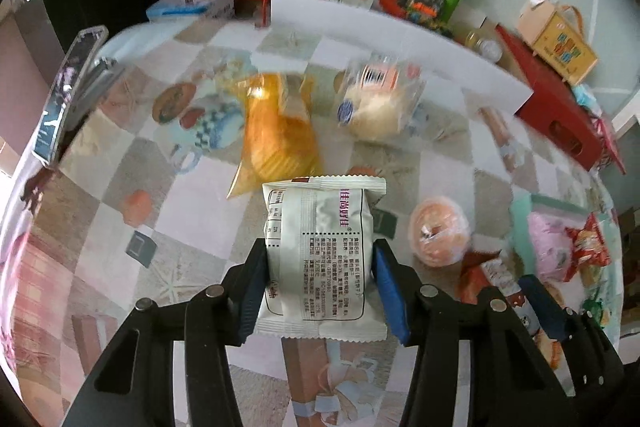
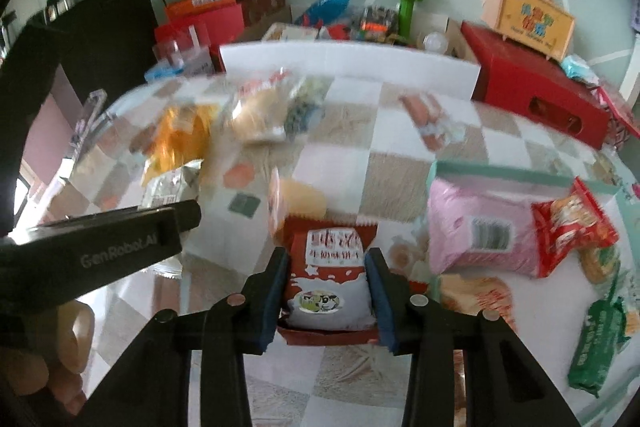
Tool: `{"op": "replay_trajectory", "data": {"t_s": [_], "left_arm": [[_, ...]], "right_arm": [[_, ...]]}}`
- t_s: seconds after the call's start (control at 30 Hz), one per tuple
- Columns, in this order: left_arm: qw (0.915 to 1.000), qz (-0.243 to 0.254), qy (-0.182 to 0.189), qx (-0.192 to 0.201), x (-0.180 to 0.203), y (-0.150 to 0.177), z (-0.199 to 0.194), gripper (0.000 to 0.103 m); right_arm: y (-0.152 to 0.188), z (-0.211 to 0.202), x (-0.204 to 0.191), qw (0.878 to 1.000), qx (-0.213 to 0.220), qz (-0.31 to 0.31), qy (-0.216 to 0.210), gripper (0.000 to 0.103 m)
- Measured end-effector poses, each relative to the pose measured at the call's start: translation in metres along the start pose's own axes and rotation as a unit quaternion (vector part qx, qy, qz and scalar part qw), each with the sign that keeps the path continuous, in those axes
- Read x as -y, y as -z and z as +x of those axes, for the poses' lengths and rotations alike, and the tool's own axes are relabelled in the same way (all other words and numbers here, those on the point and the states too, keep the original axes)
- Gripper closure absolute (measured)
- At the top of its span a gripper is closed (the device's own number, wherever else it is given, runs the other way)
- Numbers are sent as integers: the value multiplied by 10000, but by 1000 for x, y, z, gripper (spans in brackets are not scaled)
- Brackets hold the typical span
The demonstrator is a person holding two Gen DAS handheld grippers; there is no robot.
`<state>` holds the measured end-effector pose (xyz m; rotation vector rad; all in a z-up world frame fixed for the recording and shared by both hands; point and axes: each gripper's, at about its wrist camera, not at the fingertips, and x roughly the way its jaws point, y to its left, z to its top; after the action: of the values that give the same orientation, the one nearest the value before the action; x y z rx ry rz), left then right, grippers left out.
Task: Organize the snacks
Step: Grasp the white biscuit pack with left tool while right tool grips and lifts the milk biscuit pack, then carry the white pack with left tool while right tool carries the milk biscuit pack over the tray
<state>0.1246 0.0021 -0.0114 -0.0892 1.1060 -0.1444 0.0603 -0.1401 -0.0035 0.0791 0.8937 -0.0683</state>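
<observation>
My left gripper point(image 1: 320, 251) is shut on a white snack packet point(image 1: 324, 219) with printed text, its blue pads pressing both sides and holding it above the checked tablecloth. In the right wrist view my right gripper point(image 2: 327, 259) is shut on a red-brown biscuit packet point(image 2: 326, 291) with a cow picture, also off the table. A yellow jelly cup point(image 2: 300, 199) lies just beyond it. The left gripper's black body point(image 2: 100, 251) shows at the left of that view, the white packet point(image 2: 172, 187) past it. A teal tray point(image 2: 500, 173) at the right holds a pink packet point(image 2: 476, 231) and a red packet point(image 2: 572, 223).
An orange chip bag point(image 1: 276, 135), a clear bread packet point(image 1: 376, 103) and an orange round cup point(image 1: 440, 231) lie on the cloth. A sausage point(image 2: 428, 119) and a green packet point(image 2: 600, 343) lie further right. A white board point(image 2: 348, 61), a red box point(image 2: 532, 95) and clutter line the back edge.
</observation>
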Motion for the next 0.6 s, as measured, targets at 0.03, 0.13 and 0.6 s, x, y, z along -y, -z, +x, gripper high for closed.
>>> {"op": "replay_trajectory", "data": {"t_s": [0.03,0.13,0.6], "left_arm": [[10000,16,20,65,1,-1,-5,50],[9998,26,81,186,1,-3,-15,50],[9980,43,250,584,5,-7,-49,50]], "right_arm": [[-2,-3,0,10000,48,2,-4,62],[-6,-15,2,9998,199,18,-51,62],[-11,-44,6,9986,502,100,-95,62]]}}
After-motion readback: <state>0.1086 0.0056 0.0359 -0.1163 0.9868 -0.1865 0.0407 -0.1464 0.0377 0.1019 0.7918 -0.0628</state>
